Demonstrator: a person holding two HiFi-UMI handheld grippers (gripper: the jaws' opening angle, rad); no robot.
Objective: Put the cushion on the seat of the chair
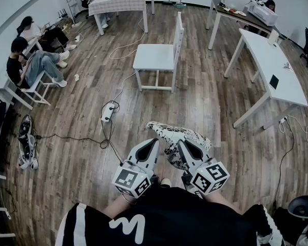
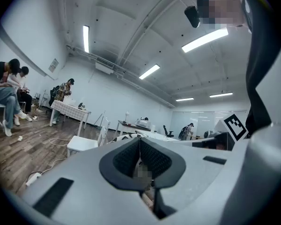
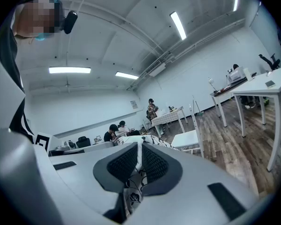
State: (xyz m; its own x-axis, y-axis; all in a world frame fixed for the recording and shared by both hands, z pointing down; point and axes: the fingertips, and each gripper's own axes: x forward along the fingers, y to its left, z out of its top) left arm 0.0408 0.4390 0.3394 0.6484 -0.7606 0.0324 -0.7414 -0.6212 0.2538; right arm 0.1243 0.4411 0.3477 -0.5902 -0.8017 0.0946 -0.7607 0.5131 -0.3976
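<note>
cushion [image 1: 177, 134]: soft, flat, white fabric with black floral print; held up off the floor right in front of the person, well apart from the chair
chair [image 1: 154, 57]: white painted wood, flat square seat, slatted back, seat bare; stands mid-room
right tongs [image 3: 139, 161]: black ribbed pads pinching a fold of the printed cushion fabric, which hangs below the pads
left tongs [image 2: 139, 154]: ribbed pads pressed together on a thin pale edge, looks like the cushion's near edge
marker cubes [image 1: 131, 180]: white, black square code patterns, one on each tool
floor [image 1: 205, 101]: dark wood planks
power strip [image 1: 108, 111]: white, on the floor, cables trailing
desk [image 1: 269, 60]: white, long, on the right side
tablecloth [image 1: 118, 3]: checked, on the far desk
</note>
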